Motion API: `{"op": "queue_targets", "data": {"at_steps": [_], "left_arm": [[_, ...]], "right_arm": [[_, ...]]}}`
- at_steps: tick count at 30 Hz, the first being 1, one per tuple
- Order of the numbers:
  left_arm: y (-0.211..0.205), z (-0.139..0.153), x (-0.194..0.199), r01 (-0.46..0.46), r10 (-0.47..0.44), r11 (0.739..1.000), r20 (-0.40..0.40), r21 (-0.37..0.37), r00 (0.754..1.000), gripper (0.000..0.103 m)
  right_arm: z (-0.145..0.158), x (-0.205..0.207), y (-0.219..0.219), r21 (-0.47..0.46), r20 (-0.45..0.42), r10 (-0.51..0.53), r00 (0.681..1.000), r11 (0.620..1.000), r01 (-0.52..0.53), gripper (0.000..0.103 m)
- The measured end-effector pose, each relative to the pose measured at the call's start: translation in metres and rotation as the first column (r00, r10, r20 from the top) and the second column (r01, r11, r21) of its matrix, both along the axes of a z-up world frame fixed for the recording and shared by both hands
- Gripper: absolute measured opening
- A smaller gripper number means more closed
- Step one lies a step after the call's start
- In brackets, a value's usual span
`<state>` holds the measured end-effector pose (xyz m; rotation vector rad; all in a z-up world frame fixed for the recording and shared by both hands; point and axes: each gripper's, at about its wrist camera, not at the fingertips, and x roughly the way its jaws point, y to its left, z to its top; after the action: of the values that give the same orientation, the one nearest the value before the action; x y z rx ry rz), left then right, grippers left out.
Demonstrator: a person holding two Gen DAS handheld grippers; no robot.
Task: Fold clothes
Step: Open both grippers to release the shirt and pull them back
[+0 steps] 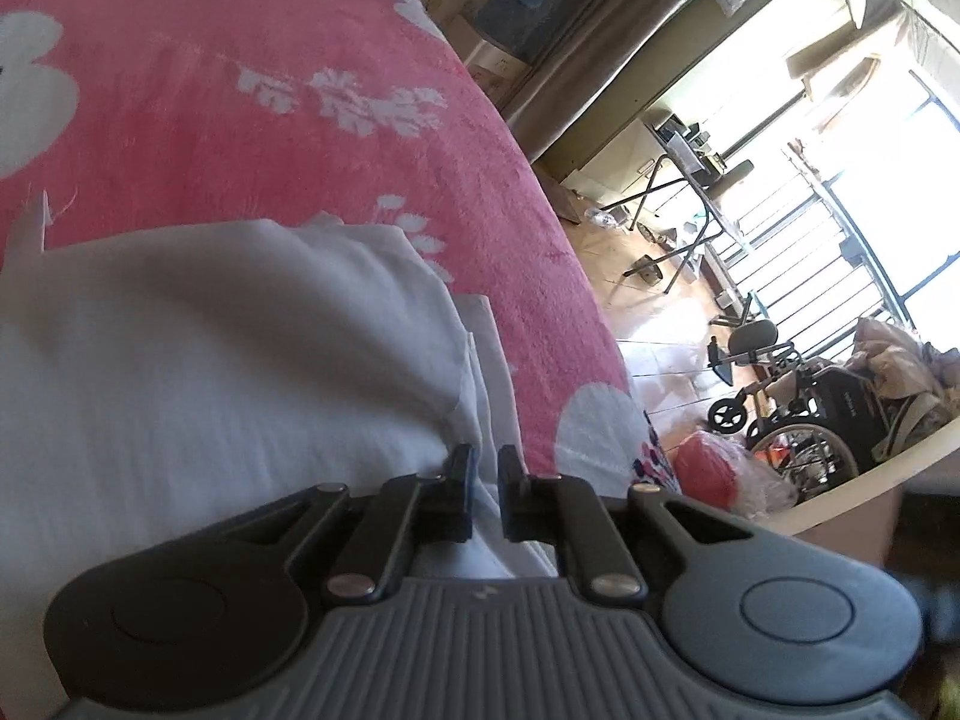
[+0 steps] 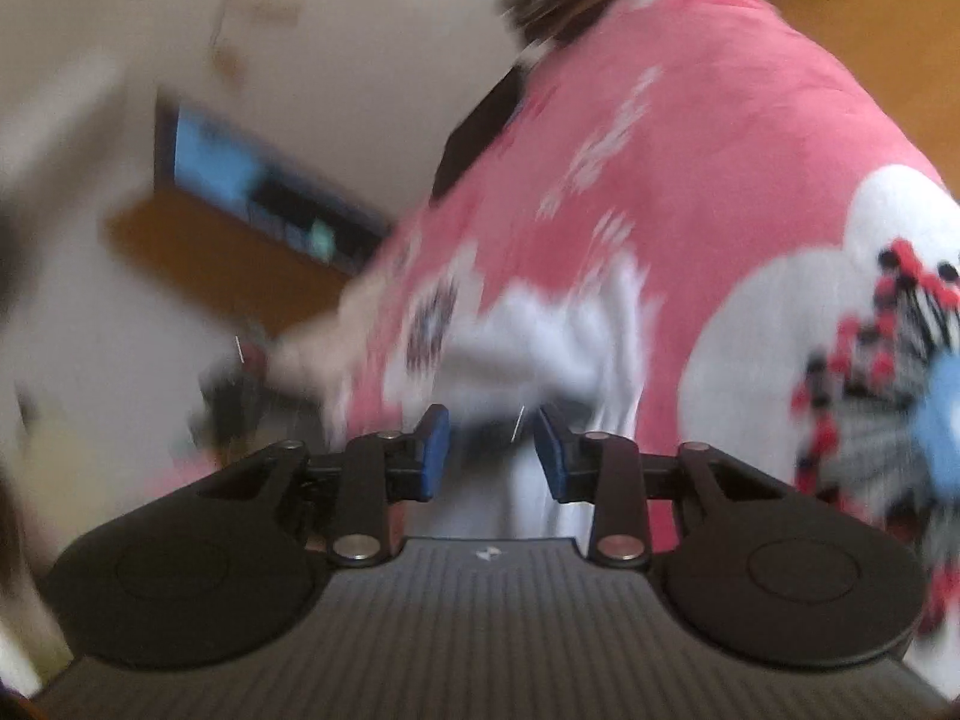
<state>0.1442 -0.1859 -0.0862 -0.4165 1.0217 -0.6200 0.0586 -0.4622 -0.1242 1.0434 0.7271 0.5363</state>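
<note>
A white garment (image 1: 228, 360) lies partly folded on a pink flowered blanket (image 1: 270, 90) that covers a bed. My left gripper (image 1: 486, 474) sits at the garment's right edge, its jaws almost together, with a strip of the white cloth pinched between them. In the blurred right wrist view, a bunch of the same white garment (image 2: 540, 330) lies on the blanket (image 2: 690, 150). From there it runs back between the blue pads (image 2: 435, 450) of my right gripper (image 2: 492, 438), whose jaws stand partly closed around the cloth.
The bed's edge drops to a tiled floor on the right. On that floor stand a wheelchair (image 1: 792, 414), a red bag (image 1: 708, 474) and a folding table (image 1: 690, 192) by a bright barred window. Dark clothing (image 2: 480, 138) lies at the blanket's far side.
</note>
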Motion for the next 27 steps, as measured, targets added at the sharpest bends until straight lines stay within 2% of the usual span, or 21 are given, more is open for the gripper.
{"op": "queue_targets", "data": {"at_steps": [5, 6, 7, 8, 10, 11, 13, 19, 22, 24, 27], "left_arm": [[0.0, -0.003, 0.009, 0.002, -0.004, 0.999, -0.042, -0.042, 0.999, 0.019], [0.0, -0.003, 0.01, 0.008, -0.01, 0.999, -0.049, -0.05, 0.999, 0.024], [0.0, -0.002, 0.012, 0.013, -0.016, 0.998, -0.055, -0.057, 0.998, 0.031], [0.0, -0.001, 0.013, 0.017, -0.021, 0.998, -0.061, -0.067, 0.998, 0.035], [0.003, 0.006, 0.014, 0.013, -0.02, 0.996, -0.071, -0.093, 0.997, 0.052], [0.006, 0.01, 0.012, 0.005, -0.013, 0.994, -0.069, -0.105, 0.998, 0.056], [0.015, 0.021, 0.007, -0.011, 0.005, 0.993, -0.049, -0.119, 0.999, 0.067], [0.061, 0.048, -0.021, -0.035, 0.03, 0.989, -0.038, -0.147, 0.999, 0.076], [0.092, 0.059, -0.042, -0.037, 0.037, 0.995, 0.003, -0.088, 0.999, 0.082], [0.106, 0.065, -0.056, -0.037, 0.037, 0.999, 0.038, -0.001, 0.999, 0.084], [0.12, 0.065, -0.078, -0.039, 0.03, 0.99, 0.072, 0.134, 0.997, 0.084]], "right_arm": [[-0.004, -0.035, 0.0, 0.017, -0.038, -0.02, 0.999, 1.0, 0.021, 0.021], [-0.005, -0.042, -0.001, 0.02, -0.045, -0.024, 0.999, 0.999, 0.025, 0.006], [-0.006, -0.049, -0.001, 0.023, -0.053, -0.028, 0.998, 0.999, 0.029, 0.0], [-0.007, -0.056, -0.001, 0.026, -0.06, -0.032, 0.998, 0.999, 0.034, 0.0], [-0.009, -0.07, -0.001, 0.032, -0.075, -0.04, 0.996, 0.999, 0.042, 0.001], [-0.01, -0.077, -0.001, 0.035, -0.083, -0.044, 0.996, 0.998, 0.047, 0.004], [-0.011, -0.091, -0.001, 0.041, -0.098, -0.051, 0.994, 0.998, 0.056, 0.004], [-0.013, -0.117, -0.009, 0.128, -0.122, -0.159, 0.98, 0.976, 0.174, 0.005], [-0.014, -0.11, 0.001, 0.156, -0.113, -0.182, 0.977, 0.968, 0.198, 0.005], [-0.013, -0.102, 0.008, 0.155, -0.101, -0.162, 0.982, 0.972, 0.176, 0.005], [-0.011, -0.086, 0.019, 0.124, -0.103, -0.144, 0.984, 0.98, 0.156, 0.006]]}}
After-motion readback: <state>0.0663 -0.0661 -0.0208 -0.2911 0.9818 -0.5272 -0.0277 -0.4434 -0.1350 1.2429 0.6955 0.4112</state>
